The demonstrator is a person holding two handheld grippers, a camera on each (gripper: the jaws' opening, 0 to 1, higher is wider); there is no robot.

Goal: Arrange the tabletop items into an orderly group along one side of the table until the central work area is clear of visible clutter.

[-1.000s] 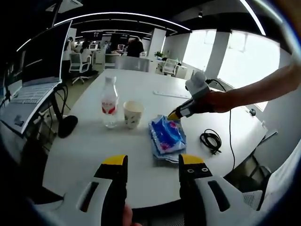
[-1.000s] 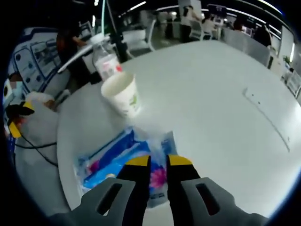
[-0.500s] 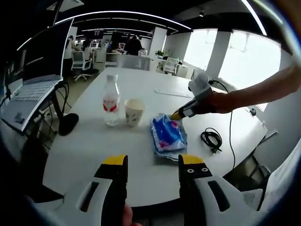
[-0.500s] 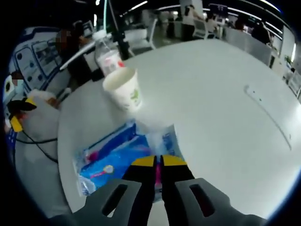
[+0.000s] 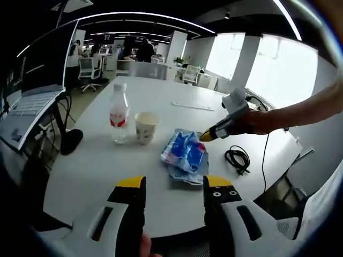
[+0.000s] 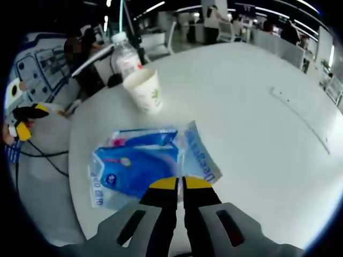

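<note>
On the white table, the right hand-held gripper (image 6: 179,183) pinches the blue packet's (image 6: 139,168) edge.

bottle (image 5: 119,113), cup (image 5: 145,127), cable (image 5: 237,159) flank tissue pack (image 5: 185,155); near table (image 5: 96,182) bare.

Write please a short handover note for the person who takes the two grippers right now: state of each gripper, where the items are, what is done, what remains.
Right gripper: shut on the blue tissue pack, gripped at its edge.
Left gripper: open, holding nothing, near the table edge.
Water bottle and paper cup stand upright, side by side. Black cable lies coiled apart from them, beyond the pack.
Done: pack gripped.
Left: place the pack by the cup and bottle, then probably bring the cable over.
</note>
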